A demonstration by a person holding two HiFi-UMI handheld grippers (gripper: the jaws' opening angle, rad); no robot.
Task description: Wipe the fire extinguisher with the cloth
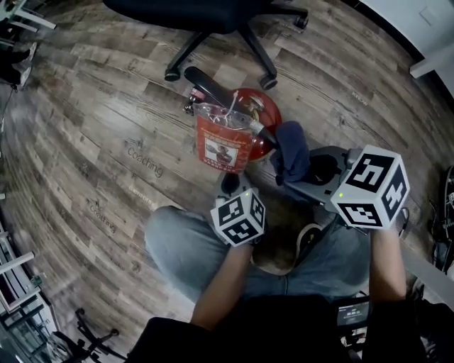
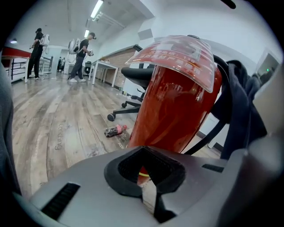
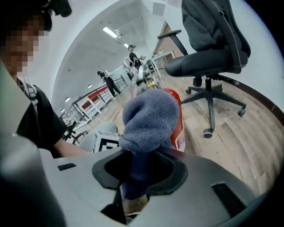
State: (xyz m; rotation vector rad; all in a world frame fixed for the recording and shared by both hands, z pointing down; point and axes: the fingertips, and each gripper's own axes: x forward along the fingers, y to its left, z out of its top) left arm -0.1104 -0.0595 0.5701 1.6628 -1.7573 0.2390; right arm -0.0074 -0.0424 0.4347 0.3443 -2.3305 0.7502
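**Right hand-held gripper (image 3: pixel 128 195): cloth at the cylinder**

Pinching the bunched blue cloth (image 3: pixel 148 117), pressing it to the right side of the red fire extinguisher (image 1: pixel 223 142) standing on the floor (image 1: pixel 106 106). Holding the left hand-held gripper (image 2: pixel 148 195) near its base, jaws pressed together, empty. Wiping seemingly just starting, most of the body remaining.

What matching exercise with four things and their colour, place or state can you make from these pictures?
Things:
1. fire extinguisher
2. cloth
3. office chair
4. bottle

Descriptions:
a. lying on the floor
b. black, on wheels
c. clamped in the right gripper
d. red body

Right pairs: 1-d, 2-c, 3-b, 4-a.
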